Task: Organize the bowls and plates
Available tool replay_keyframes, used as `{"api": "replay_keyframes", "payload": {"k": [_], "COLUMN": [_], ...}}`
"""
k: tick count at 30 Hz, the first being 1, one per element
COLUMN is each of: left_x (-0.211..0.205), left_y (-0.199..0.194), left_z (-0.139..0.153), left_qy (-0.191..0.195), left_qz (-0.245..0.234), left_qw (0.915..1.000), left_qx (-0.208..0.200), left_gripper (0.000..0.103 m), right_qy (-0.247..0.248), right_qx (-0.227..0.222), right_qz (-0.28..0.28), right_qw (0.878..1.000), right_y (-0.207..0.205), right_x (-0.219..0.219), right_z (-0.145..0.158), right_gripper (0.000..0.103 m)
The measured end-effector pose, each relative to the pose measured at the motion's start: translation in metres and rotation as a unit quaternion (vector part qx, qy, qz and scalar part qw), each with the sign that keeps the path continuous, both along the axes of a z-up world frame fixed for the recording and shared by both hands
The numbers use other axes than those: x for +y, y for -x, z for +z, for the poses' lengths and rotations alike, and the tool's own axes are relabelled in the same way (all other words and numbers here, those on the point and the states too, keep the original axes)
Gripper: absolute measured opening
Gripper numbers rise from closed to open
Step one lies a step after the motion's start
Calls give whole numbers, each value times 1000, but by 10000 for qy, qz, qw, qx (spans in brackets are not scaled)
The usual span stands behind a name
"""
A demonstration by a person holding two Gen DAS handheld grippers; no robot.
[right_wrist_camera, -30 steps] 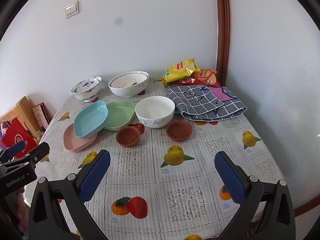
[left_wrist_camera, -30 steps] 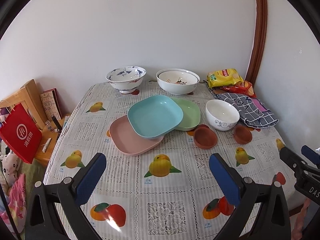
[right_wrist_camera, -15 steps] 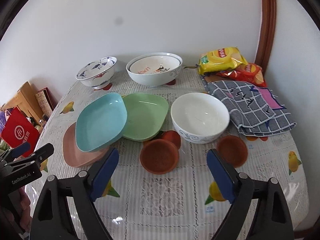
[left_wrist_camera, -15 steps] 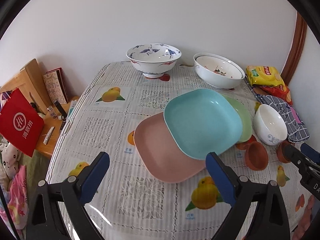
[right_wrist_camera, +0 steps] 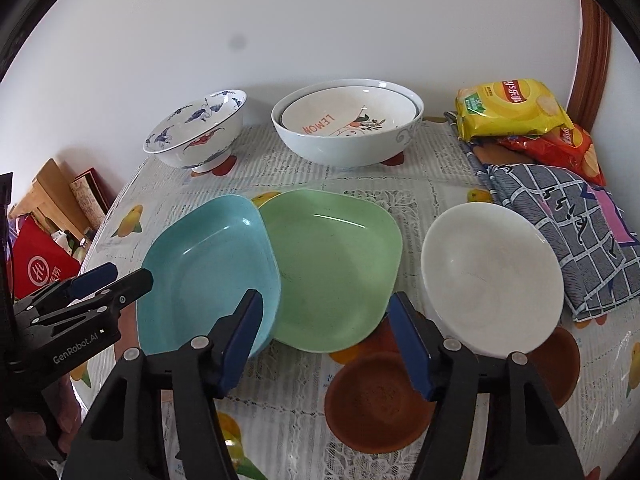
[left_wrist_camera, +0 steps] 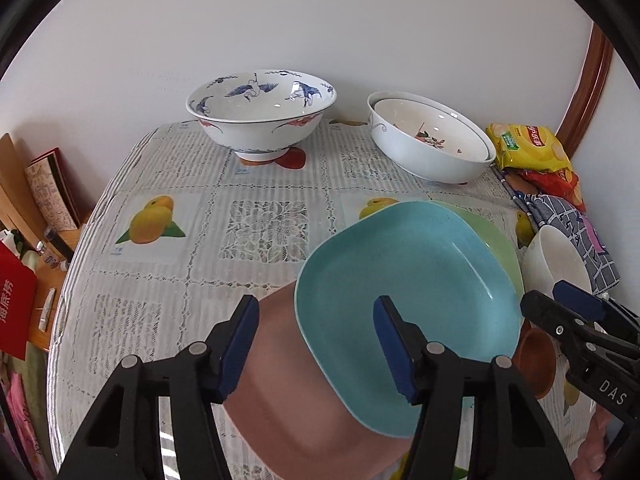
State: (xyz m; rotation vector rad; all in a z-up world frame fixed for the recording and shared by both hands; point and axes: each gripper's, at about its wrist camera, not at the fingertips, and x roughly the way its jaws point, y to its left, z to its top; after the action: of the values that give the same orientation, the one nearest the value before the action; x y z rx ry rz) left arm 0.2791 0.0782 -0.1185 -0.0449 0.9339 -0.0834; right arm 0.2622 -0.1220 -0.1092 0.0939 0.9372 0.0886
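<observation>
Three square plates overlap mid-table: a pink plate (left_wrist_camera: 280, 380) lowest, a blue plate (left_wrist_camera: 408, 288) leaning on it, and a green plate (right_wrist_camera: 332, 264) partly under the blue one (right_wrist_camera: 208, 272). My left gripper (left_wrist_camera: 316, 344) is open, its fingers over the near edge of the blue and pink plates. My right gripper (right_wrist_camera: 324, 340) is open, just before the green plate's near edge. A plain white bowl (right_wrist_camera: 492, 276) sits right of the green plate. Two brown saucers (right_wrist_camera: 376, 400) lie near it.
A blue-patterned bowl (left_wrist_camera: 260, 112) and nested white bowls (right_wrist_camera: 348, 120) stand at the back by the wall. Snack bags (right_wrist_camera: 512, 108) and a checked cloth (right_wrist_camera: 568, 224) lie at the right. A red bag (right_wrist_camera: 40, 272) and shelf sit beyond the table's left edge.
Both grippers have moved forward and lower toward the plates. The left one now reaches over the blue and pink plates, the right one up to the green plate. No dish has moved.
</observation>
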Motion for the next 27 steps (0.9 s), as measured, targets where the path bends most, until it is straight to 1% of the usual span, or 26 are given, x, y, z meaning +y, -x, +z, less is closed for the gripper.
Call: {"api": "replay_keyframes", "payload": {"k": [2,6,8,9,11,13,17,19,22,27], "left_x": [0,-2,-4,-6,-9,-10,-10,-9,-6,-1], "left_y": [-7,-18,-20,-20,-21,-22,-22,-22,-21,-18], "left_z": [-4,-11,-14,-14,-16,-17,-17,-17,-18,-18], "left_qy": [29,92,116,95,3,21,54,46,41,176], "left_qz": [-61,-171,-255,-293,-333,-390,-448,-442,-377,-361], "left_qw": [10000,9998,9996,9995,9994,9992,9990,9990,9993,9991], "left_qx": [4,69,74,54,34,58,64,60,51,114], "left_gripper": [52,47,41,40,33,30,22,18,12,9], "right_qy": [22,71,69,75,100,109,145,141,189,20], "right_qx": [44,157,203,222,270,333,369,401,338,336], "right_qz": [85,211,257,276,320,350,410,446,453,405], "right_qw": [10000,9996,9994,9993,9991,9988,9984,9981,9982,9986], "right_y": [-6,-14,-16,-17,-19,-21,-23,-24,-22,-22], "right_x": [5,13,15,16,18,19,22,24,25,19], "right_z": [-4,-12,-15,-17,-20,-23,-27,-30,-29,-28], "right_gripper": [60,54,51,50,47,39,28,18,17,13]}}
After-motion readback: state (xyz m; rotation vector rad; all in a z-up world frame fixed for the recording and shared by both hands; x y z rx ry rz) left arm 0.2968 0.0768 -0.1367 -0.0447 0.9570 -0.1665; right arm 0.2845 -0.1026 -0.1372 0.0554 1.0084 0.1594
